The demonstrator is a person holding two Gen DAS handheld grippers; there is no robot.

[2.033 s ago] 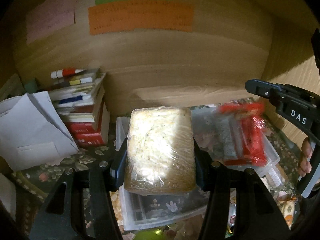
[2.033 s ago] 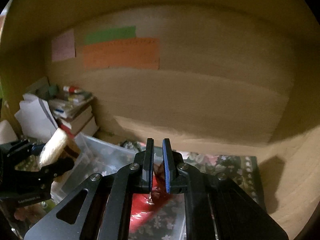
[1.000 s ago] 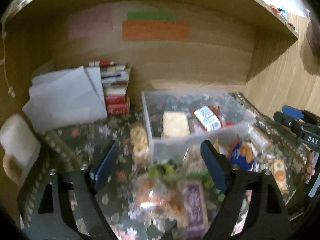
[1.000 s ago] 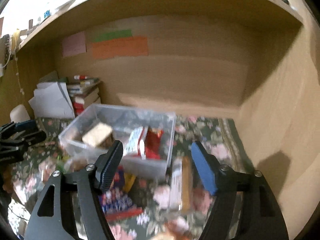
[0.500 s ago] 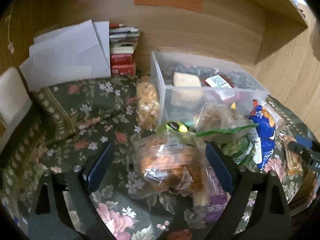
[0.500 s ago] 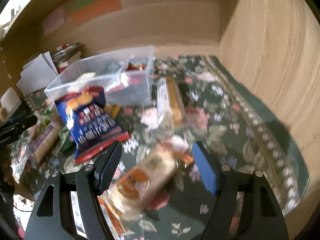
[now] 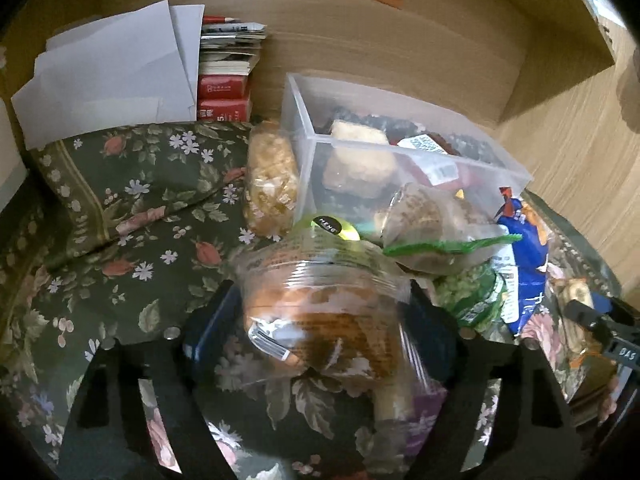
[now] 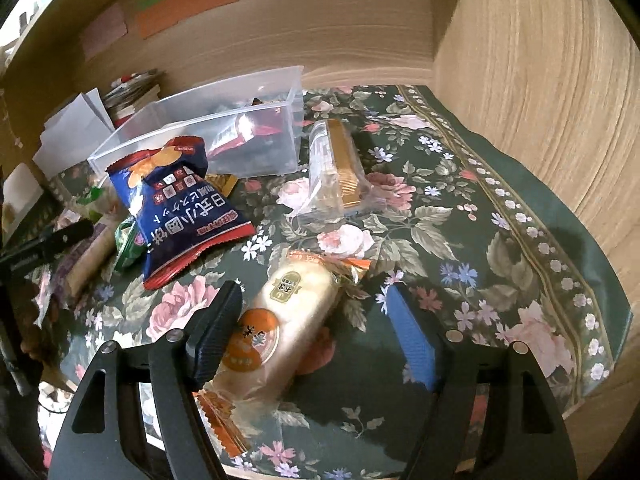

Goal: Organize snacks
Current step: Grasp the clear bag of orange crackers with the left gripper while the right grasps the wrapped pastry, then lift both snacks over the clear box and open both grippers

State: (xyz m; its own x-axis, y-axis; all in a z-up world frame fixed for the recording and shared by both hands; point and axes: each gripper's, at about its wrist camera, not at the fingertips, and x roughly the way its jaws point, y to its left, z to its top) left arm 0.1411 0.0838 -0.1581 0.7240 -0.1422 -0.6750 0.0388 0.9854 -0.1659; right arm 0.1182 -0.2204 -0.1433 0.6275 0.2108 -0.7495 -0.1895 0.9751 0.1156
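Note:
A clear plastic bin [image 7: 400, 160] holds a pale wrapped cake and red packets; it also shows in the right wrist view [image 8: 208, 136]. My left gripper [image 7: 320, 320] is open, its fingers on either side of a clear bag of brown pastries [image 7: 320, 304] lying on the floral cloth. My right gripper [image 8: 316, 320] is open around a cream wrapped pastry with an orange sticker [image 8: 276, 324]. A blue and red cracker bag [image 8: 180, 200] and a clear pack of golden wafers [image 8: 336, 164] lie beyond it.
Loose snacks crowd the bin's front: a popcorn-like bag [image 7: 272, 184], a green-edged bag [image 7: 432, 220], a green pea pack [image 7: 472, 296]. White papers [image 7: 112, 68] and stacked books [image 7: 228, 68] stand at the back left. Wooden walls close the back and right [image 8: 540, 100].
Both grippers have let go of their items into the bin, pulled back and dropped low. Each now has its open fingers around a snack lying on the cloth.

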